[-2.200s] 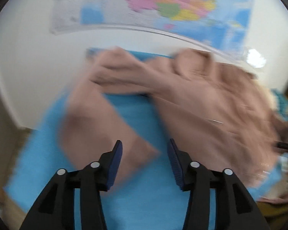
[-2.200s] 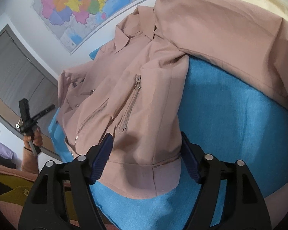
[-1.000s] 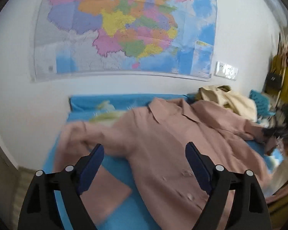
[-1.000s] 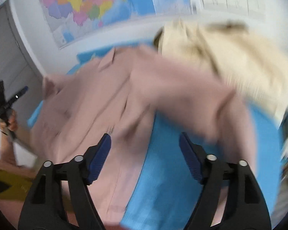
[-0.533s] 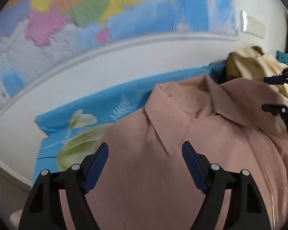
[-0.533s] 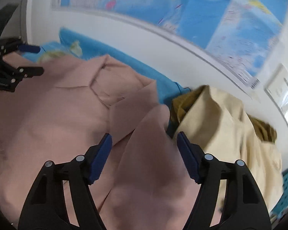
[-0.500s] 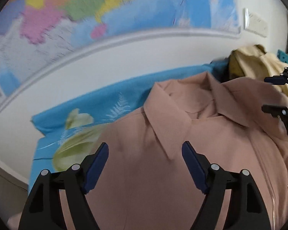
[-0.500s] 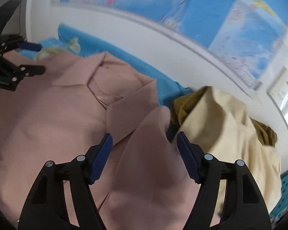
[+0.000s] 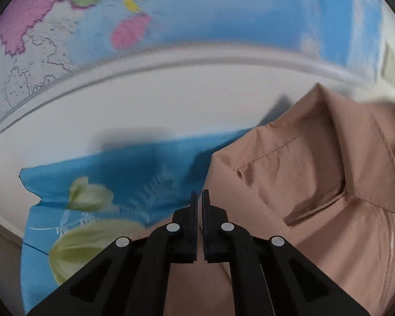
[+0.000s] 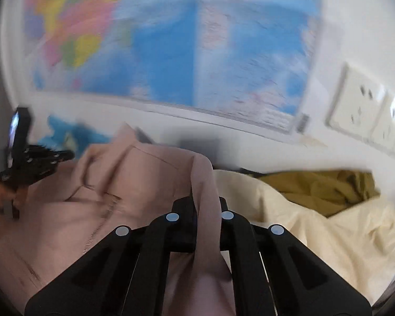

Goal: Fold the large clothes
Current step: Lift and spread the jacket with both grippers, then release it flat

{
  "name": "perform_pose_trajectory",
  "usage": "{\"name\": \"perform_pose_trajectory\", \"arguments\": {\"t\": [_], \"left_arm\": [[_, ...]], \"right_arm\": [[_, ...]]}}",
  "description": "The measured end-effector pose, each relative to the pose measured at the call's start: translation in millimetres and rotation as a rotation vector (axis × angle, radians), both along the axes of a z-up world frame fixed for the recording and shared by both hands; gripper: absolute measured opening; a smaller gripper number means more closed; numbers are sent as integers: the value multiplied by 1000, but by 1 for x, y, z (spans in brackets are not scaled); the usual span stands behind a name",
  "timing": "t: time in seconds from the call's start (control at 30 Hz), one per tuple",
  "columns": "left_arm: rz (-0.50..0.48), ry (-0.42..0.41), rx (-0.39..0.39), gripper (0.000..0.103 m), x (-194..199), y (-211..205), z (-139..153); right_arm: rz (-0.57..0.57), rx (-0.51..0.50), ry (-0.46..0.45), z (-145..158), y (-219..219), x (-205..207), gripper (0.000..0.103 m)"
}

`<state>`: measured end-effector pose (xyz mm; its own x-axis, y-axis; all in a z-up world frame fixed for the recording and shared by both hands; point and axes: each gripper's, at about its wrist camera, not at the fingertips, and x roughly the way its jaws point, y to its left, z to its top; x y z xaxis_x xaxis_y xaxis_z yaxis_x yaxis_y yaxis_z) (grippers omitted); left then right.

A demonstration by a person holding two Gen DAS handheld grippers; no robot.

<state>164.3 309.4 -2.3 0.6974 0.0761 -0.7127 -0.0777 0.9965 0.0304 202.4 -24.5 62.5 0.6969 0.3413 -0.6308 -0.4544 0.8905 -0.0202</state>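
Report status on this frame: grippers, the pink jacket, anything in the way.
Left gripper shut at jacket's shoulder edge, grip unclear. Right gripper shut on pink jacket fold. Cream garment heaped right beside it.

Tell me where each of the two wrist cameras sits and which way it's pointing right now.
Left wrist: rides behind the left claw, facing the wall map over the blue sheet; its closed fingers sit at the pink jacket shoulder edge.
Right wrist: rides behind the right claw, facing the same wall; its fingers pinch a jacket fold, the cream garment lies to the right, and the left claw appears far left.
Shared: the map, sheet and jacket collar.
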Motion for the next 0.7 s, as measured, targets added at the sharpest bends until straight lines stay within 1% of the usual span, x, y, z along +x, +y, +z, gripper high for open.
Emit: {"name": "perform_pose_trajectory", "arguments": {"t": [0.1,0.13,0.17,0.2,0.23,0.27,0.3,0.33,0.37,0.43,0.47,0.5,0.53,0.57,0.63,0.7], "left_arm": [[27,13,4,4,7,4,-6],[36,22,9,8,7,6,-11],[29,30,14,19,5,5,-15],[20,38,24,25,2,4,-19],[10,34,31,35,-2,2,-21],[-11,32,32,43,-8,0,-23],[-24,31,30,45,-8,-3,-23],[-38,20,31,48,-16,-5,-21],[-47,13,30,56,-19,-11,-19],[-69,-14,14,65,-32,-18,-14],[-88,-27,15,65,-41,-23,-11],[-114,-36,19,65,-49,-30,-9],[-143,-46,19,65,-57,-38,-6],[-163,-52,21,66,-62,-45,-5],[-214,-67,30,66,-75,-61,0],[-272,-75,23,70,-89,-81,5]], "right_arm": [[-24,-21,66,-24,1,16,5],[-32,-28,81,-32,2,20,6],[-30,-38,77,-37,3,20,8],[-32,-54,66,-39,4,18,12],[-35,-68,56,-39,5,16,17],[-28,-63,47,-37,2,13,30],[-31,-50,42,-32,-2,11,39],[-33,-33,33,-28,-7,7,45],[-14,-1,26,-20,-18,-1,54],[-23,11,-29,-3,-37,-23,69],[-18,14,-68,5,-54,-40,72],[-14,10,-85,9,-67,-55,74],[-25,-2,-86,10,-83,-69,80],[-38,-13,-76,9,-96,-78,81],[-57,-19,-30,-3,-121,-98,84],[-92,-19,66,-26,-158,-124,88]]}}
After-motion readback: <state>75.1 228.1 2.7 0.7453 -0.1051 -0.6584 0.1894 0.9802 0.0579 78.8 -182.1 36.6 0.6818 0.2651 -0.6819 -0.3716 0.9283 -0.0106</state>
